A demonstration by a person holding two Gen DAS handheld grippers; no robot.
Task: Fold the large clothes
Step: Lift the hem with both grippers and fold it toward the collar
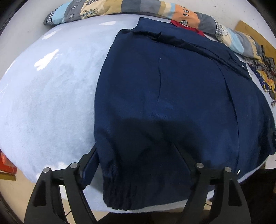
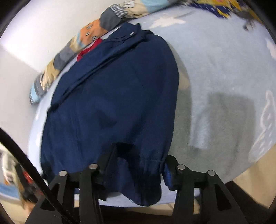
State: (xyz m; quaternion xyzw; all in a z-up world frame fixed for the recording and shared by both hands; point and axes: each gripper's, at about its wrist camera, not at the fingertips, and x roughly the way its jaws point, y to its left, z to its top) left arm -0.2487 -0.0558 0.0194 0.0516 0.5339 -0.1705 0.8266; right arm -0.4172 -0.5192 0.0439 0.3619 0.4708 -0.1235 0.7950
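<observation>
1. Both tongs stand over the near hem of a navy jacket that lies spread on a pale blue bed, with its collar end toward the patterned quilt along the far side.
2. Left tongs: jaws spread fairly wide, with the gathered elastic cuff or hem draped between them. Cloth lies against the inner face of the left finger, but I cannot see the pads pressing it, so it reads as loose rather than gripped.
3. Right tongs: jaws likewise apart, straddling the other near corner of the jacket. A fold of cloth hangs between the fingers and the right finger touches the bunched edge, yet no firm pinch shows.
4. Handling, as a judgement: the fabric looks soft, limp and fairly thick, woven rather than slick. It should be light to lift, not fragile, and will sag and drag on the fleecy bed cover instead of keeping shape.
5. Best holds are probably the two near hem corners, where the elastic band bunches the cloth and gives a thicker bite. Taking both layers together should keep the fold from splitting.
6. A red garment peeks out by the collar; lifting too far could snag it.
</observation>
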